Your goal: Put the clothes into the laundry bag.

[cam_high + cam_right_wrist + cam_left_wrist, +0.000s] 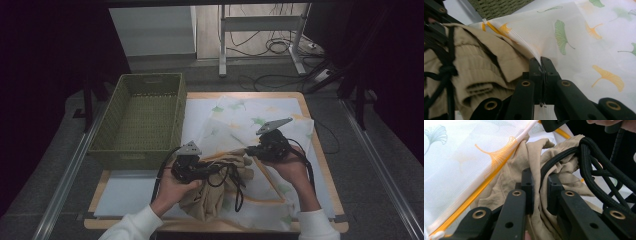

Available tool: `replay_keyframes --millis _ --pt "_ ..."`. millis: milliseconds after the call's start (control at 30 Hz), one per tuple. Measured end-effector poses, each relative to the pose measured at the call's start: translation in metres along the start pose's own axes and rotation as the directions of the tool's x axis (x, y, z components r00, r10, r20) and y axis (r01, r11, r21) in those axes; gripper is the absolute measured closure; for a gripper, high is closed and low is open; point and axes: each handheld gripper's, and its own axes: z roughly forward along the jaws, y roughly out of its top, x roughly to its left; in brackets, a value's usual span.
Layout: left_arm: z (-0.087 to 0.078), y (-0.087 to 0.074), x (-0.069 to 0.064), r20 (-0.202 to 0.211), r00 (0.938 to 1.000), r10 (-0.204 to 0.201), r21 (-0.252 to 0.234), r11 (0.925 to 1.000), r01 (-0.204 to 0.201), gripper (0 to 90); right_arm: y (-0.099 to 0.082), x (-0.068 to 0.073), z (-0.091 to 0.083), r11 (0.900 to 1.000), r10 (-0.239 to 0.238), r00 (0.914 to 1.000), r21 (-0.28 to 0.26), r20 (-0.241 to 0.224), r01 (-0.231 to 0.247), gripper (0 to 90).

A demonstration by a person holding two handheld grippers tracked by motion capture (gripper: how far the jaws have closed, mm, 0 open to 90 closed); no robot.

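Both forearms coming in from bottom, white sleeves, hands wrapped around gripper bodies. Left gripper (197, 172) pointing rightward toward middle, jaws nearly closed and pinching tan garment (524, 157) with black cord (584, 157). Right gripper (252, 150) angling left (grey plate tilting up), jaws fully clamping edge of white leaf-print fabric (574, 45).

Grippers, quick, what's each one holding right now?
Left gripper: closed on the beige garment.
Right gripper: closed on the white mesh laundry bag.
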Motion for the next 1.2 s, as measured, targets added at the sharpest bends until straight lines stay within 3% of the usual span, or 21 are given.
replay_keyframes --millis 300,933,1200 --pt "0.018 0.002 -0.003 -0.012 0.9998 0.015 0.005 0.9999 -0.015 80.9 0.000 0.000 -0.001 1.0000 -0.002 1.0000 -0.001 -0.003 0.002 87.5" --pt "0.034 0.002 -0.004 -0.033 0.9990 0.029 -0.005 0.9996 -0.029 80.9 0.002 0.002 -0.002 1.0000 -0.009 1.0000 -0.004 -0.004 0.008 87.5" --pt "0.042 0.004 -0.007 -0.052 0.9963 0.068 0.008 0.9977 -0.068 80.9 0.001 0.002 -0.003 0.9999 -0.010 0.9999 -0.007 -0.004 0.010 87.5"
